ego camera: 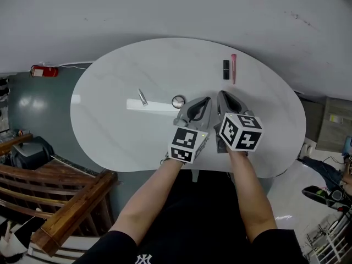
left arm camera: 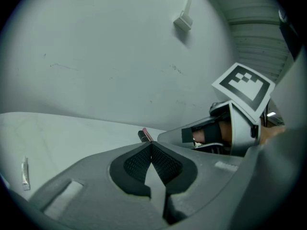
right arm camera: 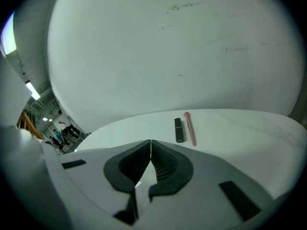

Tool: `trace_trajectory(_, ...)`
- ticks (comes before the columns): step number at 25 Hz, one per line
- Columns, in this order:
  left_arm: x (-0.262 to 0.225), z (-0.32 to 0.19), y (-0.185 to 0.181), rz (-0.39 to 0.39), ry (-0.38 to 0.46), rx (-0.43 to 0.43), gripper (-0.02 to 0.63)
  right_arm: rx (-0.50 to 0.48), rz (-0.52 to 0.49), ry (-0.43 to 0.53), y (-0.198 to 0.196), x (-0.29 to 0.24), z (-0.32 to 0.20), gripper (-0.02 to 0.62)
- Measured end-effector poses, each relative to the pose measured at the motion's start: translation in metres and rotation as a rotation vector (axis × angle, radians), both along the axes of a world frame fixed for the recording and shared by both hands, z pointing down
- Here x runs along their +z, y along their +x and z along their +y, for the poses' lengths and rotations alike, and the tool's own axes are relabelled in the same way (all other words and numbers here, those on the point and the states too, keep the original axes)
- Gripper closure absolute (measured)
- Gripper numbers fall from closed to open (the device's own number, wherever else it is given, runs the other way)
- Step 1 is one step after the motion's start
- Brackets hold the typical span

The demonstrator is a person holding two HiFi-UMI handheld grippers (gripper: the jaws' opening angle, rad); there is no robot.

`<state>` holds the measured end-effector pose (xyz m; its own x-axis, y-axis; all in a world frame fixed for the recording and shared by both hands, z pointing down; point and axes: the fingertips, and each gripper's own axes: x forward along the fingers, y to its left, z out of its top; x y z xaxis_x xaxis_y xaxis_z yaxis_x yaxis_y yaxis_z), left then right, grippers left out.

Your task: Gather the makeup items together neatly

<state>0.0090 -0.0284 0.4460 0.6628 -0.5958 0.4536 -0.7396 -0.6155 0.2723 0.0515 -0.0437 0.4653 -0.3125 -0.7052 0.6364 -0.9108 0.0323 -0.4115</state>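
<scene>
Both of my tongs sit over the near side of the white oval desk, side by side, pointing toward its far edge. My left tongs are closed all the way, ribbed pads meeting at the tip, nothing between them. My right tongs are closed too, pad against pad, and they carry nothing either. The makeup is spread across the desk. Up near the far edge, toward the right end, a black lipstick and a pink brush lie side by side, parallel, the brush on the right, both well ahead of my right tongs. Around the middle of the desk there's a small round item, lying flat just beside the left flank of my left tongs. Further toward the left end, apart from it, a small silver tube lies at a slant. From my left tongs' own view, the right tongs' marker cube fills the right side.
</scene>
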Motion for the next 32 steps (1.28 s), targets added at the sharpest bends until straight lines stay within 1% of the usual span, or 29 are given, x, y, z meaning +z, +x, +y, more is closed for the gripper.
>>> trace_trajectory(8,-0.01,0.015,-0.036,-0.005,0.021,-0.027,0.597,-0.045,0.0,0.066,-0.032,-0.022,0.021,0.58)
trace_trajectory(12,-0.018,0.018,-0.051,0.0,0.037,-0.04,0.597,-0.082,0.035,0.11,-0.05,-0.031,0.028,0.58)
trace_trajectory(18,-0.017,0.024,-0.071,-0.015,0.047,-0.053,0.597,-0.123,0.084,0.137,-0.072,-0.03,0.045,0.58)
trace_trajectory(24,-0.009,0.027,-0.083,-0.051,0.06,-0.045,0.597,-0.127,0.081,0.158,-0.083,-0.028,0.052,0.58)
trace_trajectory(29,0.0,0.03,-0.089,-0.067,0.06,-0.041,0.597,-0.152,0.104,0.181,-0.092,-0.024,0.057,0.58)
trace_trajectory(32,0.006,0.029,-0.093,-0.086,0.068,-0.042,0.596,-0.155,0.095,0.181,-0.095,-0.02,0.06,0.58)
